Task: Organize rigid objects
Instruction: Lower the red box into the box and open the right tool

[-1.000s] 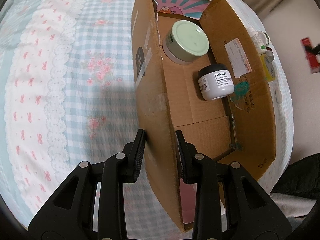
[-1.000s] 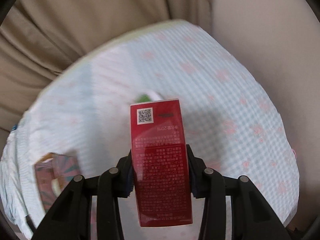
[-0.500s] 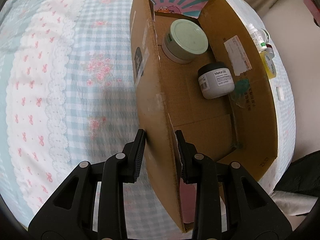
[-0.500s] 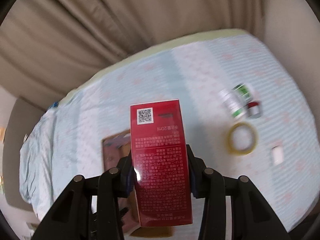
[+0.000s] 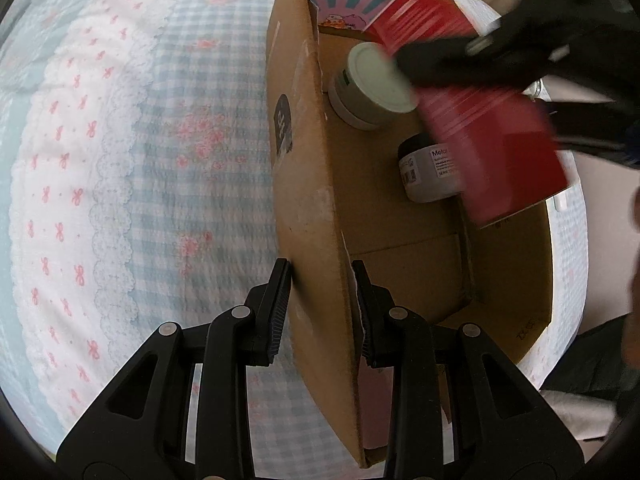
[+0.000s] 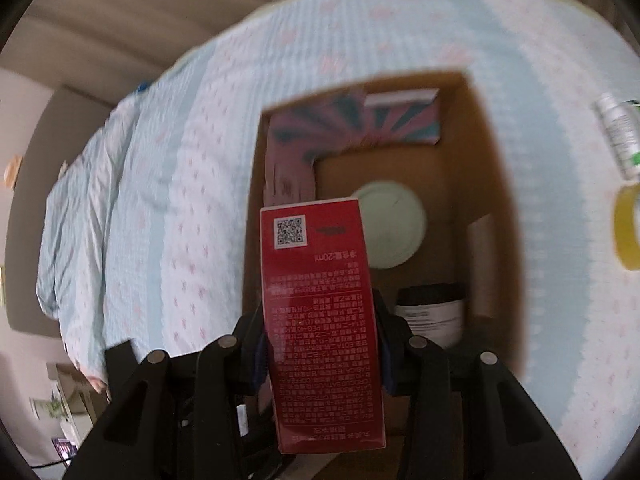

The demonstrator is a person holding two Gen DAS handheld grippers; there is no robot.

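Observation:
An open cardboard box (image 5: pixel 304 184) stands on a checked bedspread. My left gripper (image 5: pixel 320 304) is shut on the box's near side wall, one finger outside and one inside. My right gripper (image 6: pixel 320 344) is shut on a tall red carton (image 6: pixel 320 312) with a QR code, hanging above the box's opening (image 6: pixel 492 184). From the left wrist view the red carton (image 5: pixel 480 120) hovers blurred over the box interior. Inside lie a pale green lidded jar (image 5: pixel 372 84) and a grey tub with a black lid (image 5: pixel 428 172). A pink and teal striped box (image 6: pixel 352 120) leans at the far end.
On the bedspread (image 5: pixel 120 160) right of the box lie a white bottle with a green label (image 6: pixel 620 136) and a roll of yellow tape (image 6: pixel 628 228). A curtain and wall sit beyond the bed. Room furniture shows at the lower left of the right wrist view.
My right gripper has swept across and down with the red carton, from over the bare bedspread to above the box opening. The left gripper has kept its hold on the box wall.

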